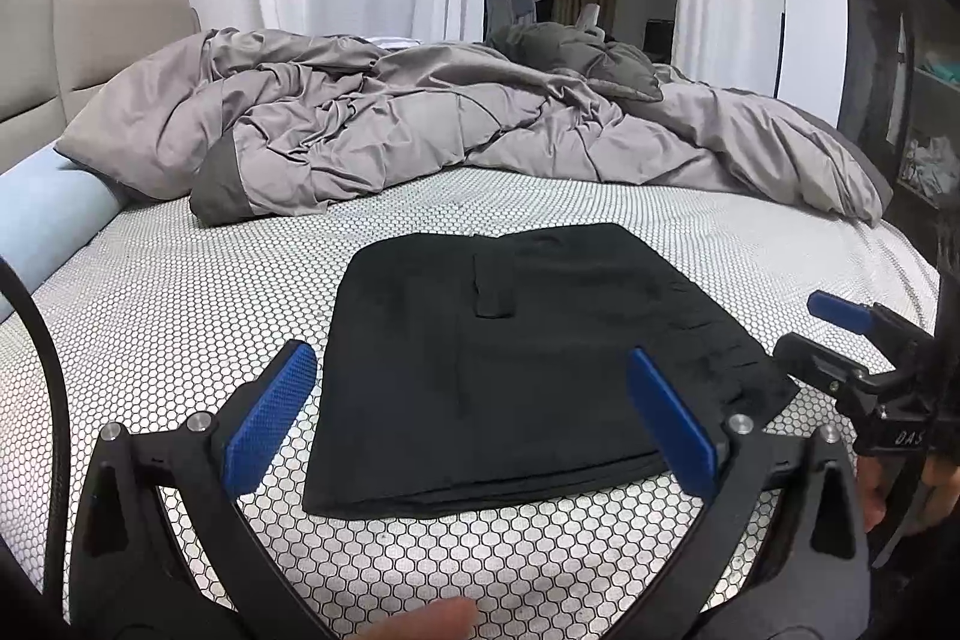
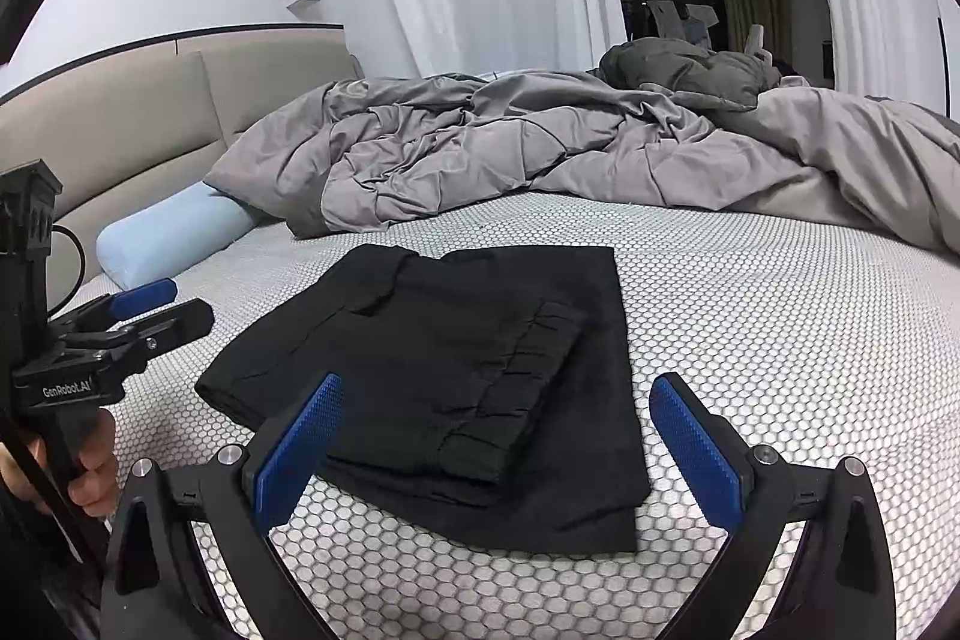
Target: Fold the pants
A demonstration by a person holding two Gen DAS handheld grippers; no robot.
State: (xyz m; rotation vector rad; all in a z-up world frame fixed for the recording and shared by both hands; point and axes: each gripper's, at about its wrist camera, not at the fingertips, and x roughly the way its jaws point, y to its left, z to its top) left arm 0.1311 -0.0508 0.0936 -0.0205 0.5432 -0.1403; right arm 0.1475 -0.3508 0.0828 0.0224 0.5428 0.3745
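Fingers of left gripper [image 1: 474,418] spread wide, blue pads [image 1: 270,415] empty, hovering over near edge of the black pants [image 1: 528,358]; contact with the cloth cannot be told. Right gripper [image 2: 498,454] fingers also wide apart, holding nothing, poised above the near part of the pants. Pants lie folded into a flat stack on the bed sheet [image 2: 780,340] with honeycomb print, elastic waistband layer on top. Crumpled grey duvet [image 1: 456,124] sits behind, well apart. Light blue pillow [image 2: 174,238] lies beside the headboard [image 2: 150,124], left of pants.
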